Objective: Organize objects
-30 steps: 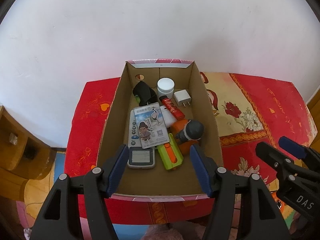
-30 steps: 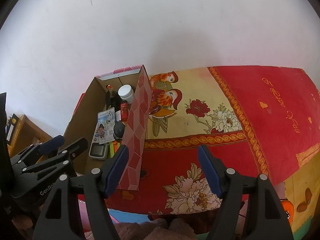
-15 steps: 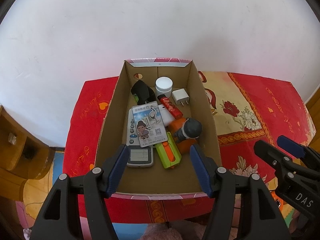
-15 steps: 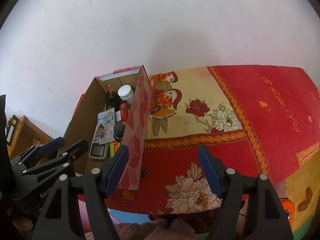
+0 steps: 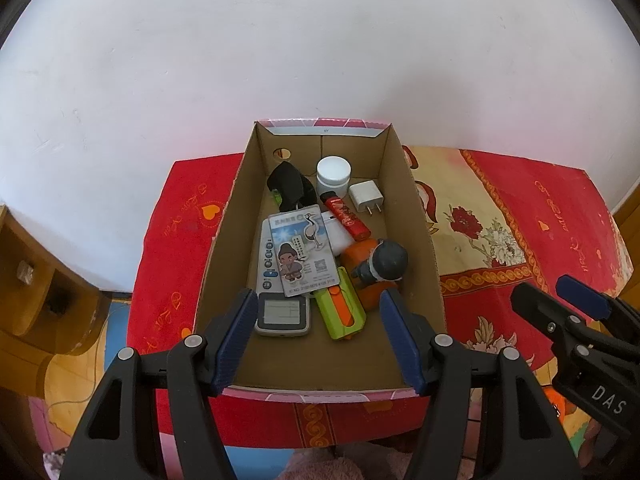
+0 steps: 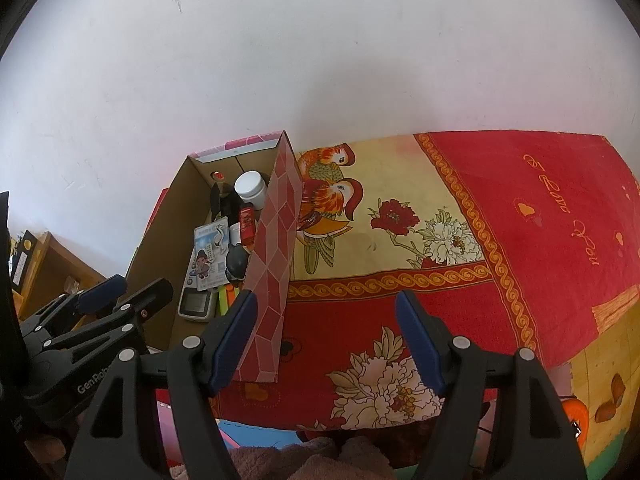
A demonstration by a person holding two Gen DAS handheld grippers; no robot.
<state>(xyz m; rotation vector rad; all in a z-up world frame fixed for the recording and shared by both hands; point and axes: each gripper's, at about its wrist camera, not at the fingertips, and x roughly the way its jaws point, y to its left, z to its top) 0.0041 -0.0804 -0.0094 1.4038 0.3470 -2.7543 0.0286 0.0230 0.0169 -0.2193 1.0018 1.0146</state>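
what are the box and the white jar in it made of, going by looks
The box looks like corrugated cardboard: matte brown inner walls, folded corner seams, a punched hole, and a pink printed outer skin. The white jar seems to be plastic, smooth and opaque with a soft sheen on its lid, though glazed ceramic cannot be ruled out.

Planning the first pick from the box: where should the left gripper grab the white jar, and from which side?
Grip the white jar across its round lid and body, coming straight down from above. It stands upright near the far wall of the cardboard box, lid clear on top. Set the fingers near and far: the black pouch and white charger crowd its left and right. The left gripper is open.
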